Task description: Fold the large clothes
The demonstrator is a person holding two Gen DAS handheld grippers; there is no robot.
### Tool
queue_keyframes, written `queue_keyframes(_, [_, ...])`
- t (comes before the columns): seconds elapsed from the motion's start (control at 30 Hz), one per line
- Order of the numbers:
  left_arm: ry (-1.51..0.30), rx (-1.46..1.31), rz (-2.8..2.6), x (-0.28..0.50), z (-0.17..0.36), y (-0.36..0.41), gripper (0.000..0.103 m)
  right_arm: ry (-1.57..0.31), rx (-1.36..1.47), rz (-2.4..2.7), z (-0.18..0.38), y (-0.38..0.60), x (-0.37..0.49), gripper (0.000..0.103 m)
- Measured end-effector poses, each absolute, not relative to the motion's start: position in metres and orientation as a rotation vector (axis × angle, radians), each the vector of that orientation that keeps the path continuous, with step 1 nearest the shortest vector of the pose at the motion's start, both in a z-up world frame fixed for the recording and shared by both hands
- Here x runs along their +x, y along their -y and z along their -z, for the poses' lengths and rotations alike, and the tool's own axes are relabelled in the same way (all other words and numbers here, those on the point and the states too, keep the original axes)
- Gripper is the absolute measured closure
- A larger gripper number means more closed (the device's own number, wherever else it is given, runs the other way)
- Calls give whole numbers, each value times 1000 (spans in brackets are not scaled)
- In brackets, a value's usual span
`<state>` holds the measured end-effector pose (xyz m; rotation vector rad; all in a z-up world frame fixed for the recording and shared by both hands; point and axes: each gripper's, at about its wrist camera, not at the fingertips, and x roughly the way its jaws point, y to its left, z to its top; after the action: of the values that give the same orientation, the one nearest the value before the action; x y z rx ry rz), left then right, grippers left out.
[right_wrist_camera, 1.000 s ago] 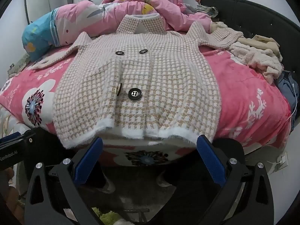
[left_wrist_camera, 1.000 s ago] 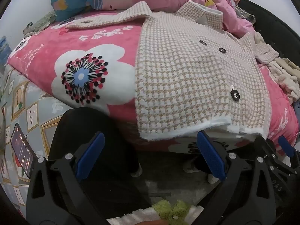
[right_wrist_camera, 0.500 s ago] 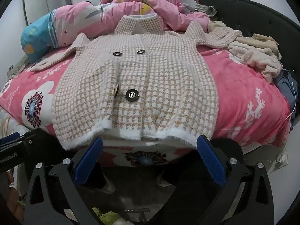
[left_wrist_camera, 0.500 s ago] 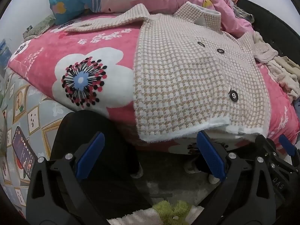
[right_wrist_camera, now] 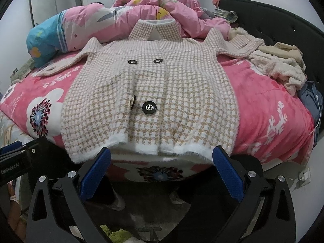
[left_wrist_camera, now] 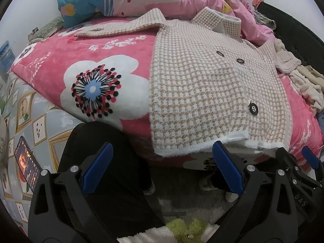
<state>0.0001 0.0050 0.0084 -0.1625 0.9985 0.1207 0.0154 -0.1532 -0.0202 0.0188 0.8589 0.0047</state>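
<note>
A beige-and-white houndstooth coat (left_wrist_camera: 202,93) (right_wrist_camera: 162,93) with black buttons lies face up and spread flat on a pink flowered blanket (left_wrist_camera: 66,68) (right_wrist_camera: 263,105), collar far, white hem hanging at the near bed edge. Its sleeves stretch out to both sides. My left gripper (left_wrist_camera: 162,172) stands open just below the hem's left corner, holding nothing. My right gripper (right_wrist_camera: 160,170) is open too, below the middle of the hem, fingers (right_wrist_camera: 226,172) apart from the cloth.
A bunched pink quilt (right_wrist_camera: 158,12) and blue pillow (left_wrist_camera: 81,2) lie behind the collar. Beige clothes (right_wrist_camera: 279,64) are heaped at right by a black headboard (right_wrist_camera: 273,26). A phone (left_wrist_camera: 26,168) lies on the grey bedsheet at left. A person's dark legs and shoes stand below.
Both grippers have edged closer to the bed, so the coat's hem sits a little nearer the open fingers. The coat itself has not moved.
</note>
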Motion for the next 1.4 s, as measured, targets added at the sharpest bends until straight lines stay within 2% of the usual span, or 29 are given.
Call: queue_keyframes(1.4, [-997, -172, -135, 5, -8, -17, 8, -838, 14, 1, 16, 153, 18, 5])
